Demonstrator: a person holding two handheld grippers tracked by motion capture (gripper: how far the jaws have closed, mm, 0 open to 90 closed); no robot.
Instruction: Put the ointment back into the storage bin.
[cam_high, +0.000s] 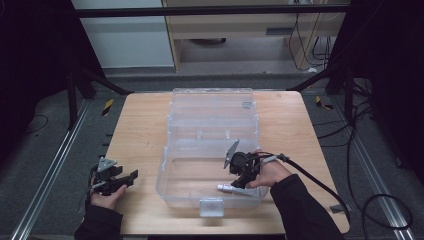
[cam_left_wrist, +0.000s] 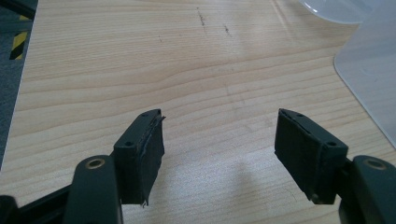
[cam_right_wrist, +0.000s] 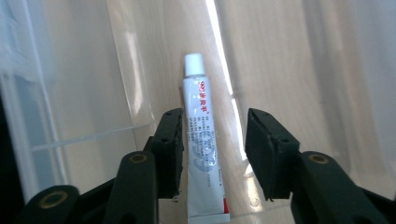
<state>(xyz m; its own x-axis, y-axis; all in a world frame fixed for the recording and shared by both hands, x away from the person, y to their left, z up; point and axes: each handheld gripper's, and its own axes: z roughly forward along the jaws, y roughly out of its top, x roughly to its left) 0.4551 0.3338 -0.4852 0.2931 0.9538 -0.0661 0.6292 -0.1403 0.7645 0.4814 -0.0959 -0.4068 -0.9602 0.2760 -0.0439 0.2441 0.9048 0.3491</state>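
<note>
I see a clear plastic box (cam_high: 210, 145) lying open in the middle of the wooden table (cam_high: 140, 130), its lid folded back toward the far edge and its latch at the near side. Inside the near half of the box lies a small white tube (cam_high: 226, 188) with a white cap, flat on the bottom near the front wall.

My right gripper (cam_high: 239, 182) reaches down into that near half, held by the right hand (cam_high: 272, 174) at the box's right side, a black cable trailing off to the right. In the right gripper view the jaws are spread, with the tube (cam_right_wrist: 201, 140) lying lengthwise between them — its cap points away from the camera. The tube sits closer to the left jaw in that view, touching it or nearly so; a clear gap separates it from the other jaw, so nothing is pinched.

My left gripper (cam_high: 131, 176) rests low over the table's near left corner, well apart from the box, held by the left hand (cam_high: 106, 196). In the left gripper view its jaws stand wide apart over bare wood (cam_left_wrist: 187, 70) with nothing between them — a corner of the clear box (cam_left_wrist: 369, 70) shows at the upper right.
</note>
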